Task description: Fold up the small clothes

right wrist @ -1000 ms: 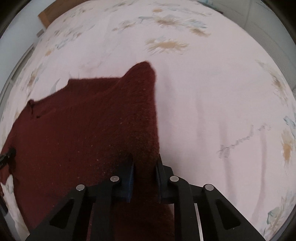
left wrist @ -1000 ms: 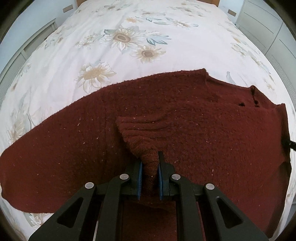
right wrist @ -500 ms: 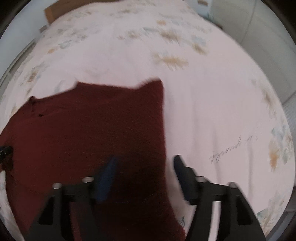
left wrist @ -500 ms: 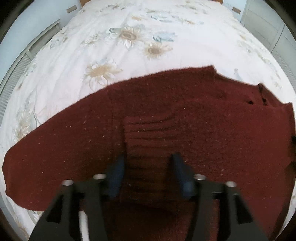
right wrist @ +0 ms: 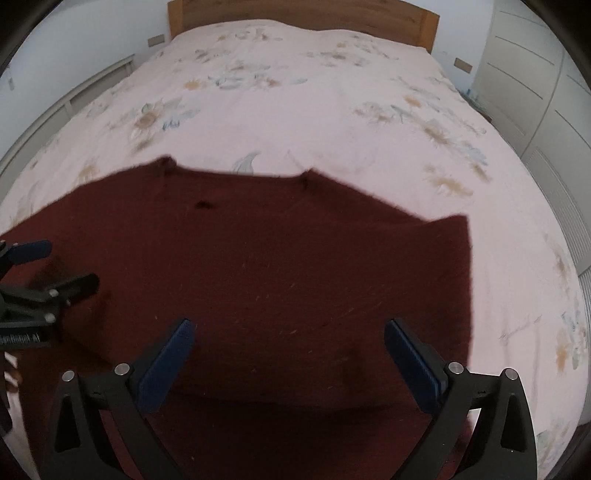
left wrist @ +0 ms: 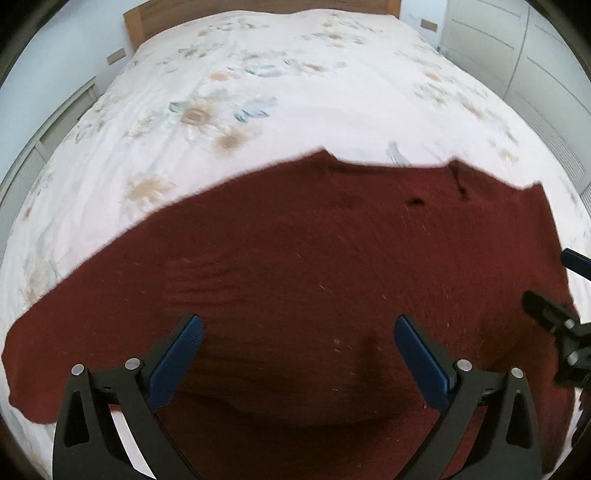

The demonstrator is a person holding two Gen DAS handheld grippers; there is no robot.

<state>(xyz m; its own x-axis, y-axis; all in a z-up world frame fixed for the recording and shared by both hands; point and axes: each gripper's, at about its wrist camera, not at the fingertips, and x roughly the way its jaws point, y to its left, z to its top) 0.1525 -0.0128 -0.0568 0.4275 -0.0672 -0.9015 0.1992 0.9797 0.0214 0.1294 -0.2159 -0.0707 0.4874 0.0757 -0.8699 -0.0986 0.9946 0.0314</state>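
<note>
One dark red knitted sweater lay flat on the floral bedspread. Left gripper and right gripper hovered above it, both spread wide, holding nothing.

Dark red sweater; white floral bedspread

Bed with wooden headboard, covered by a white floral-print cover. One dark red knitted sweater lies spread flat across its near end.
</note>
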